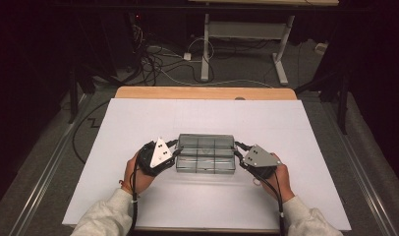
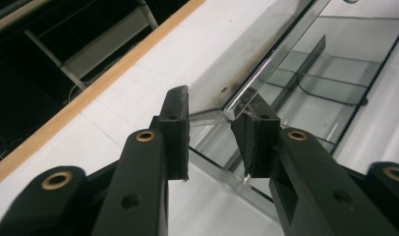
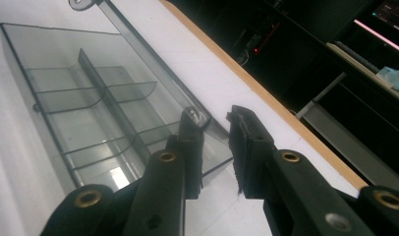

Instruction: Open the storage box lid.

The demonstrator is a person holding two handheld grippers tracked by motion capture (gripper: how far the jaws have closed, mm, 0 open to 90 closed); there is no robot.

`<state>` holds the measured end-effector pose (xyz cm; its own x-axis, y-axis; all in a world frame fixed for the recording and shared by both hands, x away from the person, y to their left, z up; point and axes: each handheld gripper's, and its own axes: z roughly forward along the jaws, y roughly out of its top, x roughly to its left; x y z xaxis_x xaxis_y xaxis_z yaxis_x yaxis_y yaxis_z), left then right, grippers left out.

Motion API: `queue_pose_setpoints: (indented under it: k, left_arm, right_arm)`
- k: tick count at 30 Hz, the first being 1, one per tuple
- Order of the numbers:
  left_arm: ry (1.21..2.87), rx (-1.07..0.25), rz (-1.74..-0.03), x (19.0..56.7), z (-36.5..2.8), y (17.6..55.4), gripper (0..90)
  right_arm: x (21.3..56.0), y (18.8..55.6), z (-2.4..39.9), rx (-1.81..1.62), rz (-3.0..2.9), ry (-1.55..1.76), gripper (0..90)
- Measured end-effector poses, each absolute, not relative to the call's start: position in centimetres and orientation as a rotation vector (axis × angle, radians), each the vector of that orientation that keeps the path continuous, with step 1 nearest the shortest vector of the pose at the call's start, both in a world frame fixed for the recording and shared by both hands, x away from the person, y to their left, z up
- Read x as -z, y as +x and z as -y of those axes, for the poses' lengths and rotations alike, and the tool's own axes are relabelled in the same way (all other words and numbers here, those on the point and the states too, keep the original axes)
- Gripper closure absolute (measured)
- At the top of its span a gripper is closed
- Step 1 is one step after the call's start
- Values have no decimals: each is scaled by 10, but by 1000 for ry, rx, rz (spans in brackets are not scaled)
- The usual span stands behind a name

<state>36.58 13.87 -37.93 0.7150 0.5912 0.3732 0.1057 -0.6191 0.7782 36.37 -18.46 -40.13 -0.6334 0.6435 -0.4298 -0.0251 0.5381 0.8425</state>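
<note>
A smoky clear compartment box lies on the white table top, its lid raised along the far side. My left gripper is at the box's left end. In the left gripper view its jaws straddle the lid's near corner, with a gap still showing beside the left pad. My right gripper is at the right end. Its jaws stand apart around the lid's corner tab, which lies against the left pad. The box's dividers show no contents.
The table's wooden far edge runs behind the white sheet. Beyond it on the floor lie cables and a white desk frame. Dark shelving lies past the edge in the right gripper view.
</note>
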Motion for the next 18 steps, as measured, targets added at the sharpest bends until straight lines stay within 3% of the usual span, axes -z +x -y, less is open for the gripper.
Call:
queue_pose_setpoints:
  k: [11,18]
  left_arm:
    - [2126,-822,-510,374,-138,373,699]
    - [2114,-767,-512,371,-141,380,699]
  right_arm:
    - [395,369,185,-1118,-2004,523,790]
    - [390,373,186,-1107,-2004,532,796]
